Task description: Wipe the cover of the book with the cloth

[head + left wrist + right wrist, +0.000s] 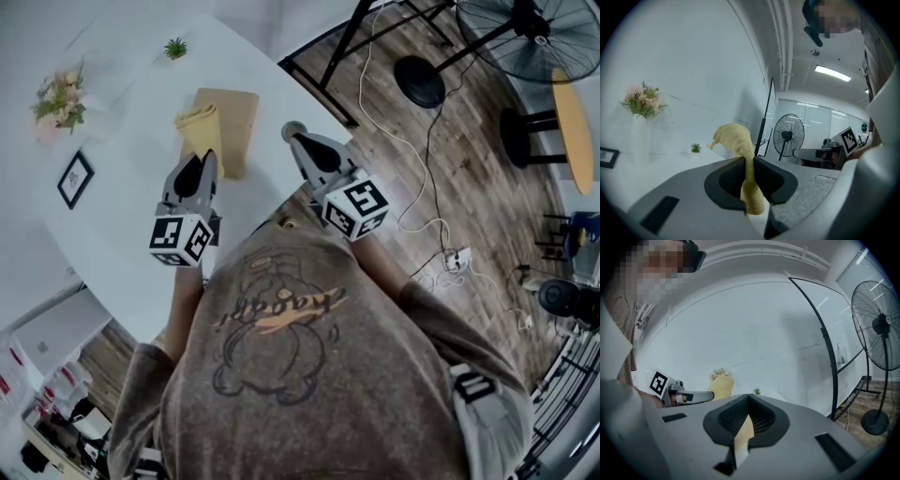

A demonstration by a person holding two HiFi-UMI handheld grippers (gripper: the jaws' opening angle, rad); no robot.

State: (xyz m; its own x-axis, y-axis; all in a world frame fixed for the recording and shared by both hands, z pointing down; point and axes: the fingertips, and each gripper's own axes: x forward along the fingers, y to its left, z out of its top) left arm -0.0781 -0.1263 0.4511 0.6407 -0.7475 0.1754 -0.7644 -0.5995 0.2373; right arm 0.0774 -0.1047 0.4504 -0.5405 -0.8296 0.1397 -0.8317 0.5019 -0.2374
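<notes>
A tan-covered book [234, 122] lies on the round white table [122, 234]. A yellow cloth [200, 127] rests bunched over the book's left part. My left gripper [208, 156] is shut on the cloth's near end. In the left gripper view the cloth [738, 140] stands up between the closed jaws of the left gripper [747, 161]. My right gripper [293, 131] hovers just right of the book, apart from it, near the table's edge. In the right gripper view the right gripper [749, 399] is shut with nothing held; the cloth [721, 387] shows beyond.
A vase of flowers [58, 103], a small potted plant [174, 47] and a framed picture [75, 178] stand on the table's left and far side. Right of the table are wooden floor, a black frame leg [342, 47], a fan [534, 37] and cables [441, 253].
</notes>
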